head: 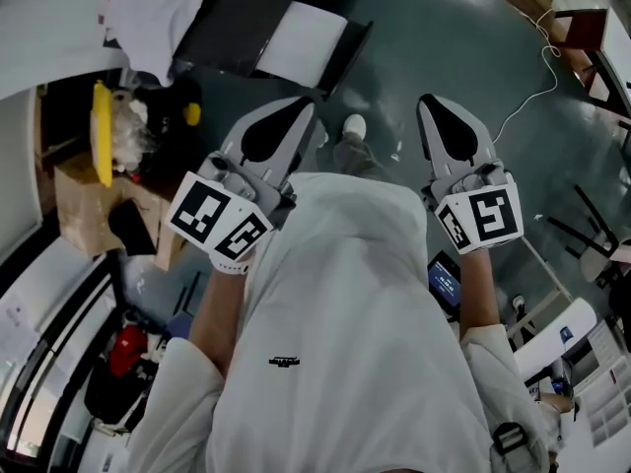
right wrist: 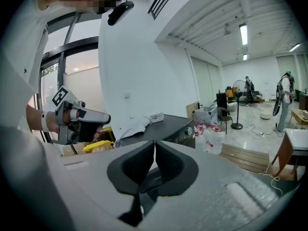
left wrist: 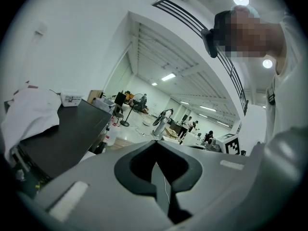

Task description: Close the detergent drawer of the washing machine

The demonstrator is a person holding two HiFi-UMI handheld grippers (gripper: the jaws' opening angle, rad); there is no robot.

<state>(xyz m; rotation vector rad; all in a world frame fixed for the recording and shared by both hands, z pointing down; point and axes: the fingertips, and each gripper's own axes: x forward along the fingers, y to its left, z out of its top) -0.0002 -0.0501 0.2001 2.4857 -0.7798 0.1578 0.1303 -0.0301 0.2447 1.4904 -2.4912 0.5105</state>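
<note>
The washing machine (head: 229,23) stands ahead of me with a black top, and a white cloth (head: 148,8) lies on its left part. The right gripper view shows its dark top (right wrist: 161,123) and a knob on the front panel (right wrist: 189,134). I cannot make out the detergent drawer in any view. My left gripper (head: 306,106) and right gripper (head: 426,104) are held side by side in front of my chest, short of the machine. Both are shut with nothing between their jaws (left wrist: 155,143) (right wrist: 154,142). The left gripper (right wrist: 72,121) also shows in the right gripper view.
A cardboard box with a yellow item (head: 101,136) stands left of the machine. Plastic bottles (right wrist: 211,136) and a wooden platform (right wrist: 245,158) lie to its right. A white cable (head: 532,87) crosses the floor. A standing fan (right wrist: 237,105) and people are far off.
</note>
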